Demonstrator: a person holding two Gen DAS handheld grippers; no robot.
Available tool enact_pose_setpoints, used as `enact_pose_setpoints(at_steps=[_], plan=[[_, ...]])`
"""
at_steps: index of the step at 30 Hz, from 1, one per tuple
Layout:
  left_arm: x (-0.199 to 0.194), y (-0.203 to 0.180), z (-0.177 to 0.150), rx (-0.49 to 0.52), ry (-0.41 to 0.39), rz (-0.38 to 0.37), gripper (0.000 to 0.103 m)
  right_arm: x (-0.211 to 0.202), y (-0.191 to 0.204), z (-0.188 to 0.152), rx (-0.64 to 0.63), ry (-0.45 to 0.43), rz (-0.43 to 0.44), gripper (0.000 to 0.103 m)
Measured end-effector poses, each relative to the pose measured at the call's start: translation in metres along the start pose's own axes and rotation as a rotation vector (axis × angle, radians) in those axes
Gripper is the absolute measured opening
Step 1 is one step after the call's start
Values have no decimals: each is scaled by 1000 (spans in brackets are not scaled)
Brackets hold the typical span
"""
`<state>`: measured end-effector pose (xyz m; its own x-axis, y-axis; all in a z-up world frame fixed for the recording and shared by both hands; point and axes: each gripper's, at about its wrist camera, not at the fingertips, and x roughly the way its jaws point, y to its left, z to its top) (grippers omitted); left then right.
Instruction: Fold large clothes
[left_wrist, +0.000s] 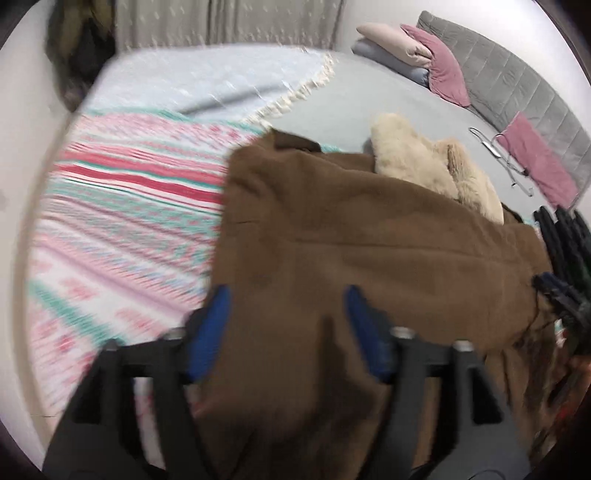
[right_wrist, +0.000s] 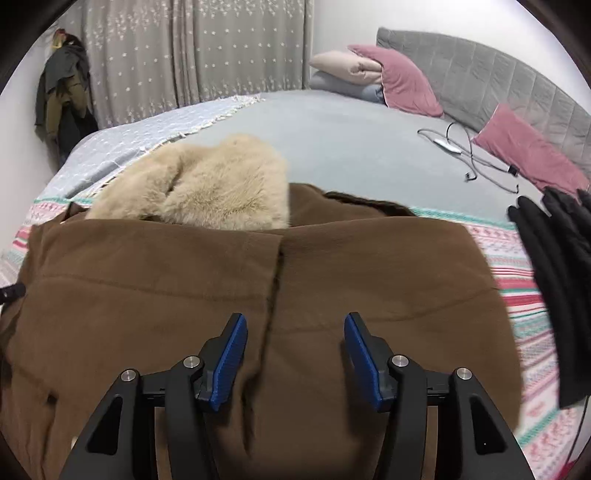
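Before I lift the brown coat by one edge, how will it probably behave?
The brown coat looks thick and soft, so it would probably sag and unfold rather than stay flat. Its bulk and fur collar suggest it is fairly heavy. The matte, fuzzy cloth seems unlikely to slip.

Coat (right_wrist: 229, 295) lies on the patterned blanket (right_wrist: 532, 306) on the bed (right_wrist: 351, 147), fur garment (right_wrist: 207, 184) behind it. Dark clothes (right_wrist: 554, 266) to its right. Pillows (right_wrist: 391, 81) and cable (right_wrist: 465, 151) by the headboard (right_wrist: 480, 74) beyond.
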<state>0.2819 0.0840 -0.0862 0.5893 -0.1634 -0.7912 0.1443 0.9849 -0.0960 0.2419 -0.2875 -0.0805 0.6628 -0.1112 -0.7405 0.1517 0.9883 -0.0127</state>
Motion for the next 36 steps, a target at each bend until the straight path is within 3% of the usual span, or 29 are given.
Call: enact_pose_setpoints(at_steps=[2, 5, 9, 13, 18, 22, 26, 30, 36], plan=[[-29, 2, -11, 30, -27, 34, 80, -24, -10, -10, -5, 3, 32, 68], [-66, 14, -26, 52, -2, 43, 82, -59, -29, -24, -11, 1, 66, 76], [-122, 29, -44, 29, -27, 43, 82, -116, -56, -47, 23, -1, 105, 80], [-172, 40, -63, 2, -62, 13, 83, -161, -76, -65, 74, -14, 145, 85], [-205, 47, -91, -21, -13, -62, 84, -200, -94, -89, 104, 21, 214, 86], [-207, 54, -123, -1, 63, -116, 84, -221, -112, -113, 109, 55, 242, 86], [-189, 58, -159, 70, 147, -69, 84, -229, -128, -138, 77, 119, 215, 86], [-166, 64, -190, 86, 230, -92, 84, -225, -144, -169, 65, 208, 198, 86], [-139, 68, -221, 102, 281, -144, 84, -197, -161, -217, 129, 333, 213, 86]])
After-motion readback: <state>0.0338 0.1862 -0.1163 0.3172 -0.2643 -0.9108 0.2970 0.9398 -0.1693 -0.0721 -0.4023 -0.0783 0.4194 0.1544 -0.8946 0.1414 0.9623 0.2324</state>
